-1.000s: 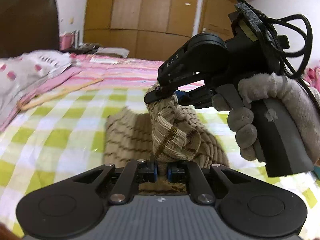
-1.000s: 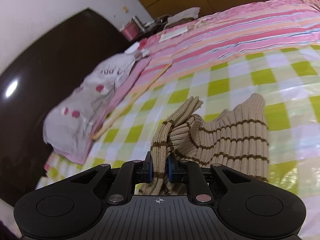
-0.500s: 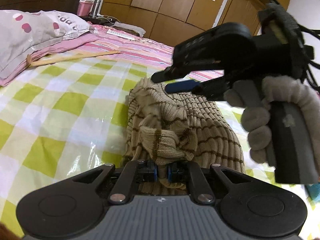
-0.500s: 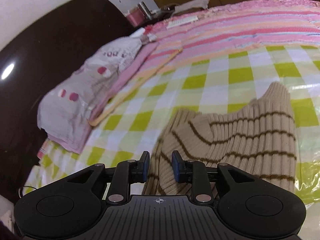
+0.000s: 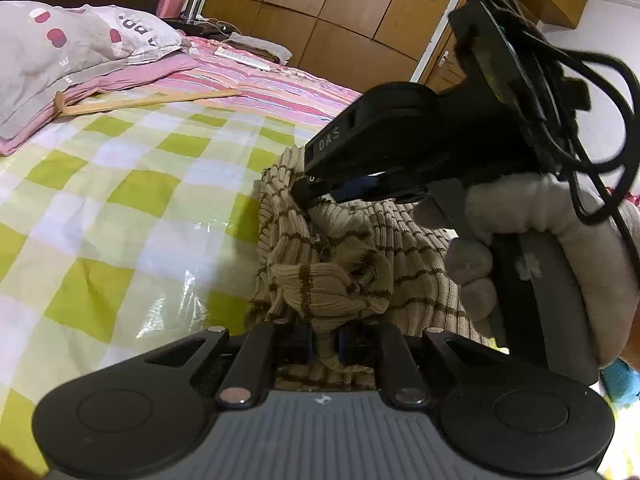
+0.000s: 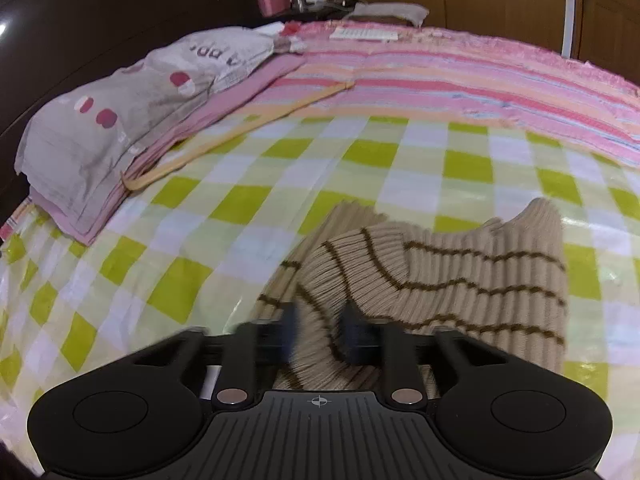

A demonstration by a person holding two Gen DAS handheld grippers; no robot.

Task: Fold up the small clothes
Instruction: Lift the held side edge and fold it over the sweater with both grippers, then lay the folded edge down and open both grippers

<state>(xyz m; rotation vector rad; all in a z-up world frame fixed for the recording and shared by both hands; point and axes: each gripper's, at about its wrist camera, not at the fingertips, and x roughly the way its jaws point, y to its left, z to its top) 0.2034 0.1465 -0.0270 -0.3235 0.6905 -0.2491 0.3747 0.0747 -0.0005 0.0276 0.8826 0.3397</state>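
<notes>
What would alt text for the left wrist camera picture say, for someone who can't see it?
A black handheld left gripper pinches a bunched fold of a beige ribbed knit garment with brown stripes on a green-and-white checked bed cover. A gloved hand holds the right gripper, closing on the garment's far side.

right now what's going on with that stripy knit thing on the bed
A person with a gripper in each hand is folding a small beige knit garment with brown stripes on the green-checked bedcover. The left gripper is shut on a bunched fold of it. The right gripper is closing, with knit between its fingers. A gloved hand holds the right gripper's handle.
</notes>
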